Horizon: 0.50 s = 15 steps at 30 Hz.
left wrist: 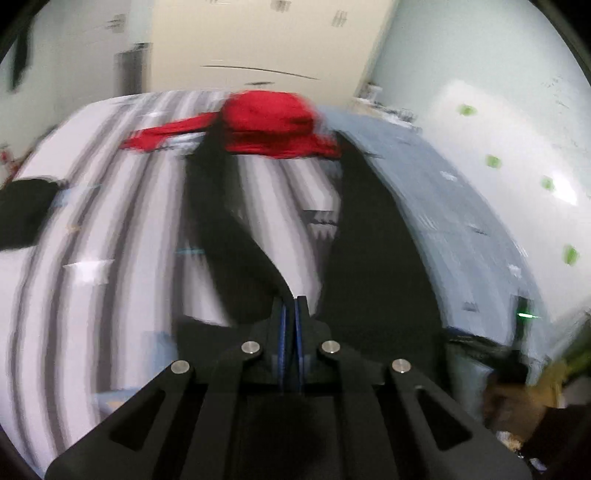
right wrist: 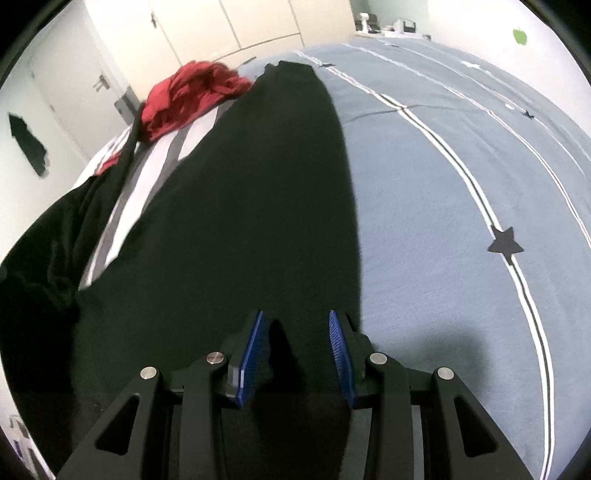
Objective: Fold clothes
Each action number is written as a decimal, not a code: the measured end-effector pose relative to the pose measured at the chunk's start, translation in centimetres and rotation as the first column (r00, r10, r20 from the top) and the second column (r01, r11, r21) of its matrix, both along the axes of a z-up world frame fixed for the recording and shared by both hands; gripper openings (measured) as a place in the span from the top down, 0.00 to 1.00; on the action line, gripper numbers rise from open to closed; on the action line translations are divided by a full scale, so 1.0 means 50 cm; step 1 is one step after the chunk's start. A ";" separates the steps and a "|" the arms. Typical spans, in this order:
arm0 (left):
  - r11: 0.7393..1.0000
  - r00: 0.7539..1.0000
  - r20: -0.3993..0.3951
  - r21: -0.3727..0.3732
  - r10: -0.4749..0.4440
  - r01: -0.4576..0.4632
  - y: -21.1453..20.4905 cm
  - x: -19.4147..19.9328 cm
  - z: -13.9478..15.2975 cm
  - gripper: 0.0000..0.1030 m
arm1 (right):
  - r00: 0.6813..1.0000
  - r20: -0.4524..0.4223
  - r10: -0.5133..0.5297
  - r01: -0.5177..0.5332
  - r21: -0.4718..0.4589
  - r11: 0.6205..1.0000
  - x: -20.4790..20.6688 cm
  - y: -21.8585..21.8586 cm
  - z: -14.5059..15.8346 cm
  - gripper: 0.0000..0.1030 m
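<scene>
A long black garment [right wrist: 240, 203] lies spread lengthwise on the bed [right wrist: 443, 184]. Over its near end my right gripper [right wrist: 295, 325] stands open, with the blue pads [right wrist: 253, 343] wide apart and the cloth below them. In the blurred left wrist view my left gripper [left wrist: 291, 306] is shut on the black garment [left wrist: 369, 258], which stretches away from its tips in two dark strips. Beyond it, at the far side of the bed, lies a crumpled red garment [left wrist: 273, 125], also in the right wrist view [right wrist: 184, 96].
The bed cover is blue with star-marked lines on the right and grey-and-white striped [left wrist: 110, 221] on the left. Cream wardrobe doors [right wrist: 258, 22] and a white door [right wrist: 74, 74] stand behind. A dark item [right wrist: 29, 144] hangs on the wall. Green stickers [left wrist: 493, 161] dot the wall.
</scene>
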<state>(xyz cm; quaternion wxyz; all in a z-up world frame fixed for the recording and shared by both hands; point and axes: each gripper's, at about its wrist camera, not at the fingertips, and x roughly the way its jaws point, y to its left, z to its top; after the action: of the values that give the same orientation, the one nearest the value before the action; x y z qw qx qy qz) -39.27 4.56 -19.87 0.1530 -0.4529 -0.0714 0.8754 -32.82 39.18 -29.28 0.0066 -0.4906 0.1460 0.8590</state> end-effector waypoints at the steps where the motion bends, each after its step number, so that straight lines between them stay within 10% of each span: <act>1: 1.000 1.000 0.010 0.011 -0.024 0.023 0.027 0.009 -0.001 0.97 | 1.000 -0.003 -0.004 0.004 -0.010 1.000 0.002 0.009 0.007 0.68; 11: 0.960 0.960 0.098 0.134 -0.261 0.248 0.292 0.097 -0.007 0.73 | 0.998 -0.010 -0.065 0.064 -0.058 0.996 0.033 0.125 0.052 0.68; 15: 0.972 0.970 0.115 0.118 -0.215 0.201 0.255 0.128 -0.021 0.38 | 1.000 -0.002 -0.025 0.025 -0.065 0.998 0.041 0.116 0.045 0.68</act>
<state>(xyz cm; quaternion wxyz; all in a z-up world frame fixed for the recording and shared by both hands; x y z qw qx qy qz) -32.85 17.29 -20.95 0.2629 -0.5038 -0.0795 0.8190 -30.79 45.00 -27.01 0.0011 -0.4877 0.1800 0.8543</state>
